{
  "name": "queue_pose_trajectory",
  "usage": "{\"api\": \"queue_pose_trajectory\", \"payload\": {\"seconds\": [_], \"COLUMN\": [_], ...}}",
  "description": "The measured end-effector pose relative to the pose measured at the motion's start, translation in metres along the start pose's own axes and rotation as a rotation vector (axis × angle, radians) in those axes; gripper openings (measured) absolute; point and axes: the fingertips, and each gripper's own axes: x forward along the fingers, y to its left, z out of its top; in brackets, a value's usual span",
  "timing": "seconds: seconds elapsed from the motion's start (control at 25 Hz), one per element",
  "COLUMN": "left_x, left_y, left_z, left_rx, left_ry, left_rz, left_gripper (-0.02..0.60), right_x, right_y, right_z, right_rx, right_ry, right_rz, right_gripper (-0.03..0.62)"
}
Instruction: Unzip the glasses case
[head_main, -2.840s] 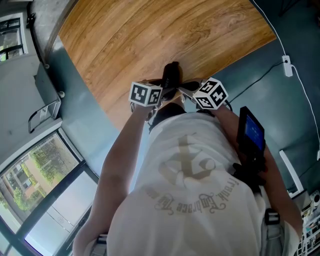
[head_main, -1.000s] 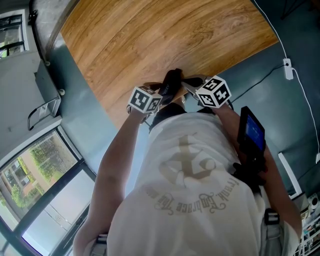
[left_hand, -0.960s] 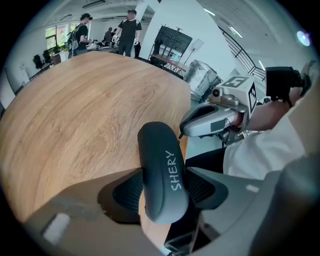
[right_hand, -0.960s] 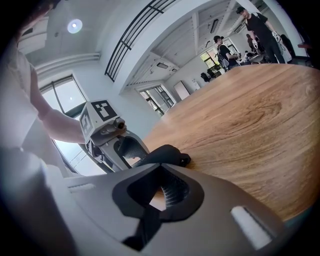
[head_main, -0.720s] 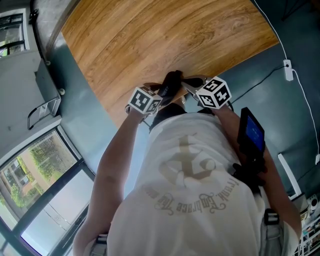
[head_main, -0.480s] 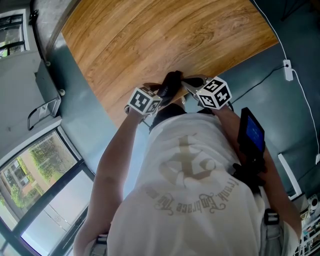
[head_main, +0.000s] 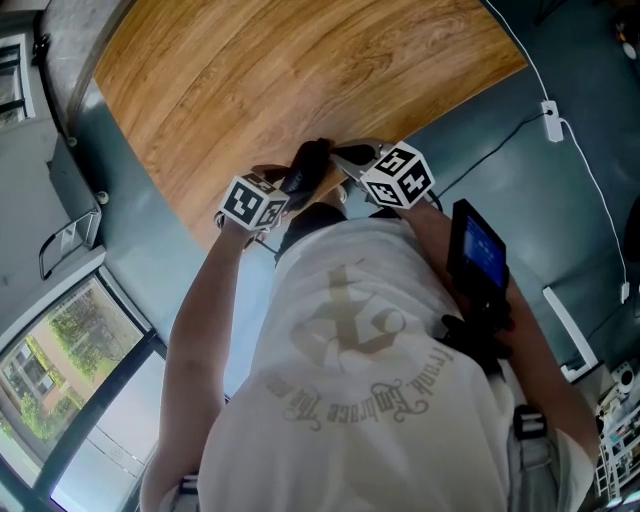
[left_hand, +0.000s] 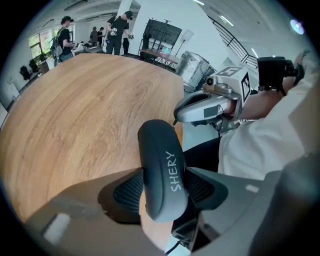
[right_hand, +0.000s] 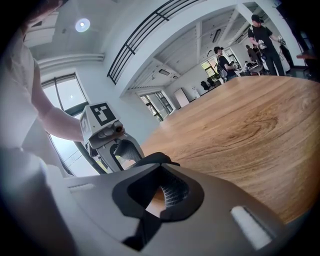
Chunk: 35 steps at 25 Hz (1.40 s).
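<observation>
A dark grey glasses case (head_main: 305, 170) marked SHERY (left_hand: 162, 175) hangs over the near edge of the round wooden table (head_main: 260, 80). My left gripper (left_hand: 162, 192) is shut on it, one ribbed pad pressing each long side. In the head view the left gripper (head_main: 292, 185) is under its marker cube. My right gripper (head_main: 345, 160) comes in from the right, its tips (left_hand: 179, 112) at the case's far end. In the right gripper view its jaws (right_hand: 157, 192) stand almost together, the case end (right_hand: 152, 160) just above them. The zip and its pull are hidden.
The table edge runs right by the person's body. A device with a blue screen (head_main: 478, 250) sits on the right forearm. A white cable (head_main: 545, 105) lies on the grey floor. Several people (left_hand: 117, 30) stand beyond the table's far side.
Since the earliest frame the case has tilted from upright toward the right gripper. In the last half second the whole head view slid left, while both grippers kept their places relative to the case.
</observation>
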Motion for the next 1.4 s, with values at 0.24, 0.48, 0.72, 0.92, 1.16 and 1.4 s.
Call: {"api": "queue_pose_trajectory", "payload": {"seconds": [0.24,0.48,0.72,0.92,1.16,1.4], "left_x": [-0.001,-0.006,-0.009,-0.007,-0.011,-0.012], "left_y": [-0.005,-0.006,-0.008,-0.011,-0.005,-0.008], "left_z": [-0.003,-0.007,-0.01,-0.011,-0.015,-0.01], "left_rx": [0.032,0.079,0.19,0.287,0.32,0.376], "left_ry": [0.018,0.04,0.066,0.09,0.094,0.096], "left_rz": [-0.026,-0.024,-0.009,-0.003,0.031,0.026], "left_gripper": [0.27,0.268,0.267,0.267,0.267,0.265], "right_x": [-0.002,-0.003,-0.003,-0.006,-0.005,-0.008], "right_y": [0.0,0.004,0.004,0.004,0.007,0.002], "right_z": [0.002,0.009,0.01,0.014,0.018,0.02], "right_rx": [0.0,-0.006,0.026,0.041,0.058,0.096], "right_ry": [-0.012,-0.051,-0.06,-0.084,-0.082,-0.114], "right_rz": [-0.003,0.005,0.039,0.061,0.118,0.087], "right_gripper": [0.008,0.008,0.008,0.009,0.011,0.009]}}
